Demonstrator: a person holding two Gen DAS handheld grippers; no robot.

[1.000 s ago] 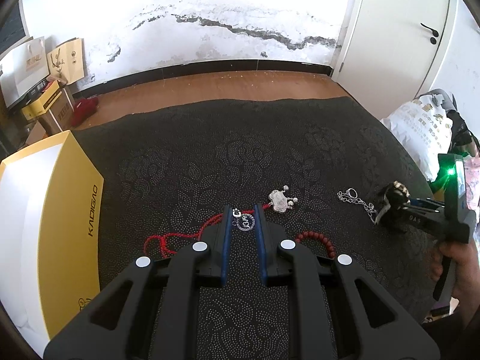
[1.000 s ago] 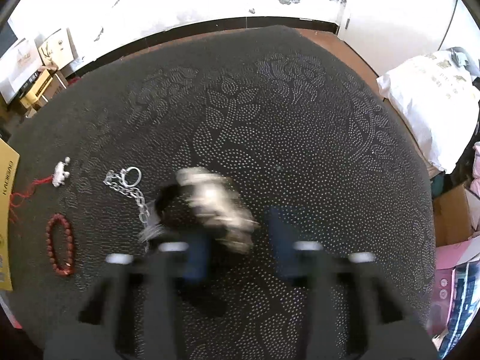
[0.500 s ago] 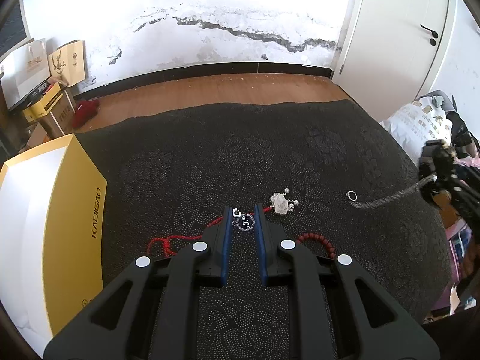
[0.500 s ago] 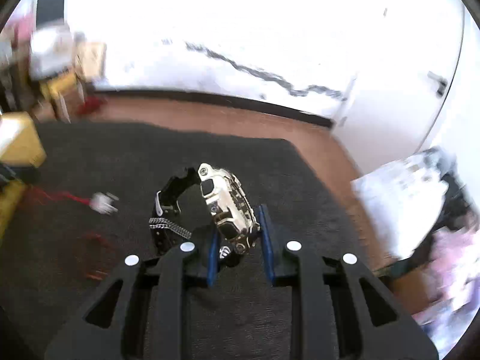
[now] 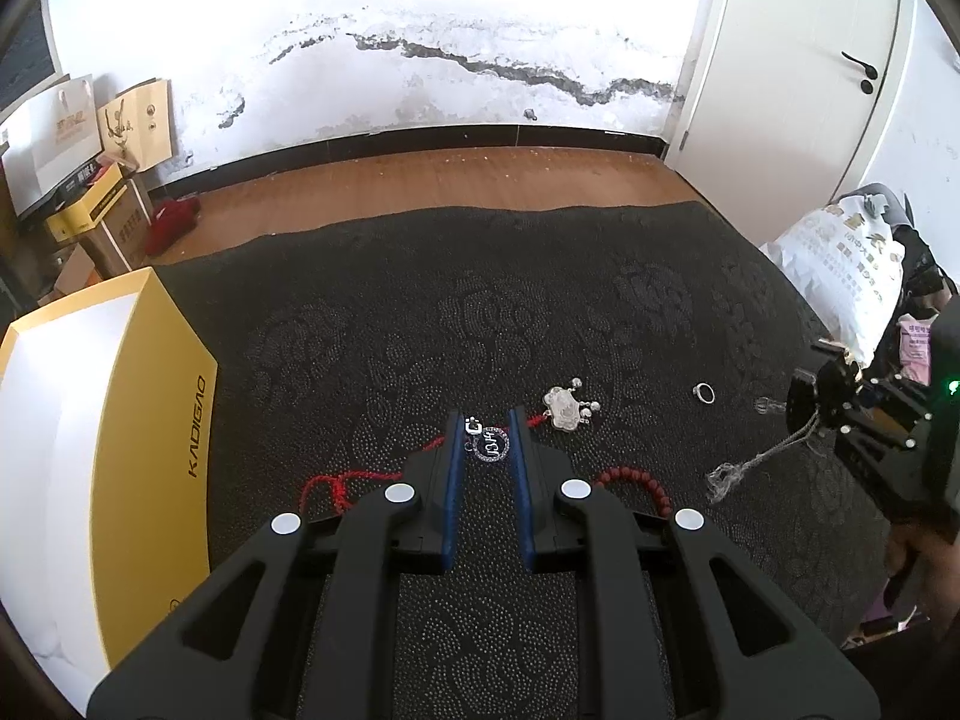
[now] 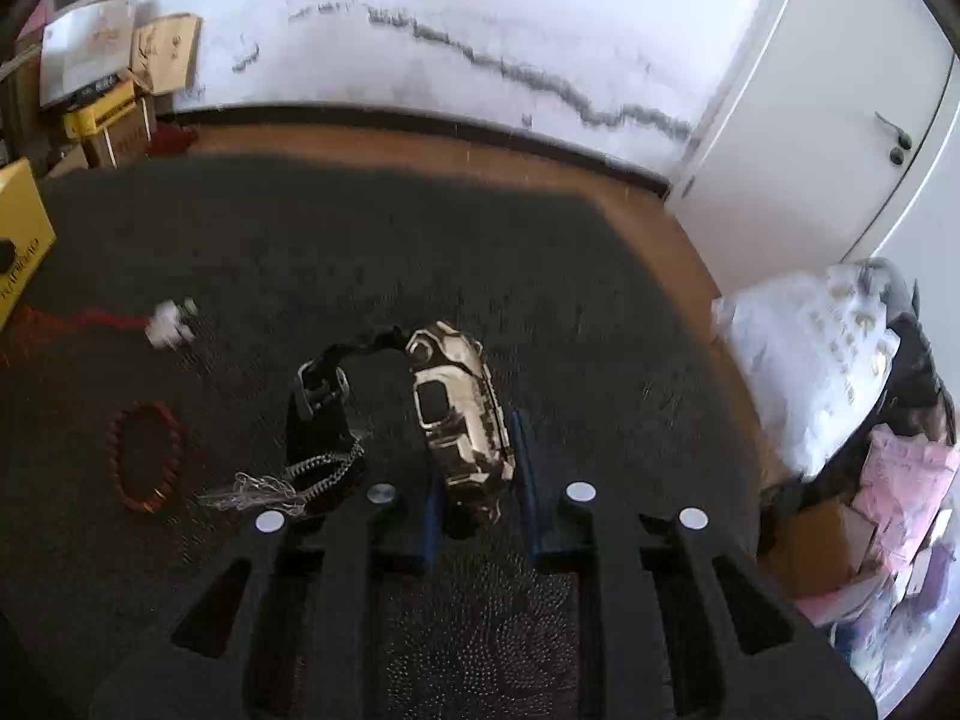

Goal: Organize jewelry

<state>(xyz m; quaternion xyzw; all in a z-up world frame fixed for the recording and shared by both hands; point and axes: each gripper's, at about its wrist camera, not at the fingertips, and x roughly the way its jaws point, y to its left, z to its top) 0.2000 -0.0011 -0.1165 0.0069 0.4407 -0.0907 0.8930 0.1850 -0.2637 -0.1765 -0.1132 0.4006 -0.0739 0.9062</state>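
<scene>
My left gripper [image 5: 487,441] rests on the dark patterned cloth [image 5: 480,300], shut on a small round silver charm [image 5: 491,445]. A red cord [image 5: 336,483] runs under it to a silver lock pendant [image 5: 564,411]. A red bead bracelet [image 5: 636,483] lies just to its right, and a silver ring [image 5: 704,392] farther right. My right gripper [image 6: 474,468] holds a metal-cased watch [image 6: 459,414] with a black strap [image 6: 318,414] above the cloth, its jaws closing on the case. A silver chain [image 6: 282,480] hangs from the strap. In that view the pendant [image 6: 168,324] and bracelet [image 6: 144,456] lie at the left.
An open yellow box with a white inside [image 5: 150,450] stands at the cloth's left edge. A white sack [image 5: 840,276] and pink packets [image 6: 900,480] crowd the right side. Cartons [image 5: 102,210] are stacked on the wooden floor at the back left. A white door [image 5: 810,60] is at the back right.
My right gripper has lifted the watch off the cloth and rolled. The chain came up with it and the ring stayed on the cloth. My left gripper has not moved.
</scene>
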